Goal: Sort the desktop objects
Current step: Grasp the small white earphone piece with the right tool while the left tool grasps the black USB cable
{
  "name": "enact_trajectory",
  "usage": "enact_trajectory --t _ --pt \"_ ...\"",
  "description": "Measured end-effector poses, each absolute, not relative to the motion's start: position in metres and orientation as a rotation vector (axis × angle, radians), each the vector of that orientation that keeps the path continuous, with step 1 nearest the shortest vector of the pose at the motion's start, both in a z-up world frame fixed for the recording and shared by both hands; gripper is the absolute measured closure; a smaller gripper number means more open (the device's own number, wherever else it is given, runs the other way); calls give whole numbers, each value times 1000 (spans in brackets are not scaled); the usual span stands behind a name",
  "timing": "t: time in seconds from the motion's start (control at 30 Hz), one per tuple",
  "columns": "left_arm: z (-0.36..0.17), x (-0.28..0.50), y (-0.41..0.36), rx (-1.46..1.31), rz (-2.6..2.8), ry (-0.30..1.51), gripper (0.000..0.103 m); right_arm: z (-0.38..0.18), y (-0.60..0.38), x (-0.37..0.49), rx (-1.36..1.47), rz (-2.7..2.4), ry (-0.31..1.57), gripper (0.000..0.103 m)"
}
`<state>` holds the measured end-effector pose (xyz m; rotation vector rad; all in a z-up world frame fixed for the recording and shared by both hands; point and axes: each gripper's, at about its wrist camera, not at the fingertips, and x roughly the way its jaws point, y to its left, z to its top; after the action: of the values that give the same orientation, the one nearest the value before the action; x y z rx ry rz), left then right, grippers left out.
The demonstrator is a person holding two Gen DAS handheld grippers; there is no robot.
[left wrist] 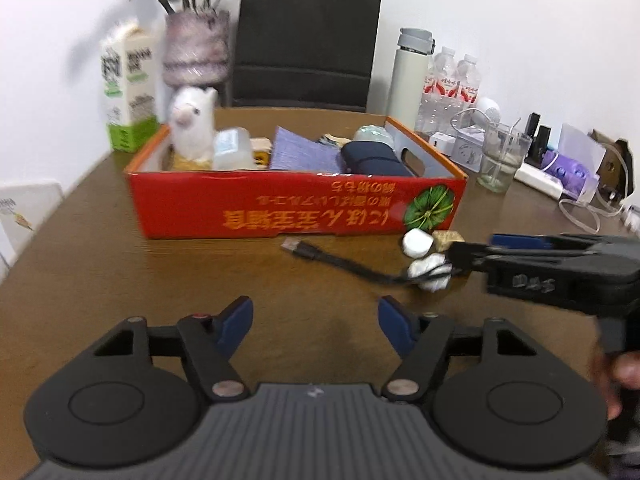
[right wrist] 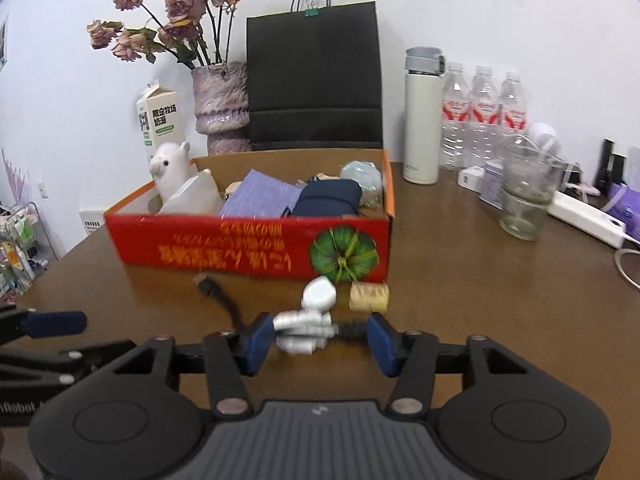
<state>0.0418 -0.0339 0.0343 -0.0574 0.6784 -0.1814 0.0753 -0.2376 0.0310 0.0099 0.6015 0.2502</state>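
Although the right gripper [right wrist: 318, 338] had its 2 blue-padded jaws set on either side of the small white charger block wound with black braided cable [right wrist: 302, 330], the jaws stood wide, with the left pad touching or nearly touching the block and the right pad clear of it, so nothing was yet held. The block lay on the brown wooden table [right wrist: 460, 320] just in front of the red cardboard box printed with a green melon [right wrist: 248, 246], into which it would presumably go, alongside the white plush alpaca [right wrist: 170, 170] and the dark blue pouch [right wrist: 326, 198] already inside. The main risk, as I judged it, was the loose tail of the cable [right wrist: 222, 300]: its plug end trailed off toward the box front, and a lift could drag it, snag it on the box wall, or leave it hanging outside. A squeeze might also catch only the cable wraps and let the block slip or twist. The white rounded earbud case [right wrist: 318, 294] and the small spool of pale yellow twine [right wrist: 369, 297] sat just beyond the block, close enough that a forward push could knock them. The left gripper [left wrist: 316, 322] hovered wide and empty over bare table, near enough to the right one that the 2 could collide.
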Motion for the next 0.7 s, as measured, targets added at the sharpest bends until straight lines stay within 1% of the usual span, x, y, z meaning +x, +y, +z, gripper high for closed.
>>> enact_trajectory --t 0.03,0.07,0.13,0.2,0.33,0.43,0.53,0.7 --pt "33 50 -36 -73 -198 694 38 30 -236 85 12 264 606 54" --pt "32 57 -38 -83 -213 707 45 29 -234 94 13 279 618 55" --pt "28 66 -43 -88 -244 721 50 24 -229 112 15 303 650 57" --pt "24 71 -48 -89 -274 726 50 19 -225 127 -8 304 669 62" --pt "17 84 -52 -113 -280 754 52 10 -218 145 -57 307 704 68" --pt "14 95 -51 -149 -273 773 57 3 -215 149 -77 312 719 79" --pt "9 107 -50 -201 -274 803 58 6 -223 144 -26 340 712 79" --pt "8 119 -62 -246 -217 807 59 23 -262 128 158 313 569 79"
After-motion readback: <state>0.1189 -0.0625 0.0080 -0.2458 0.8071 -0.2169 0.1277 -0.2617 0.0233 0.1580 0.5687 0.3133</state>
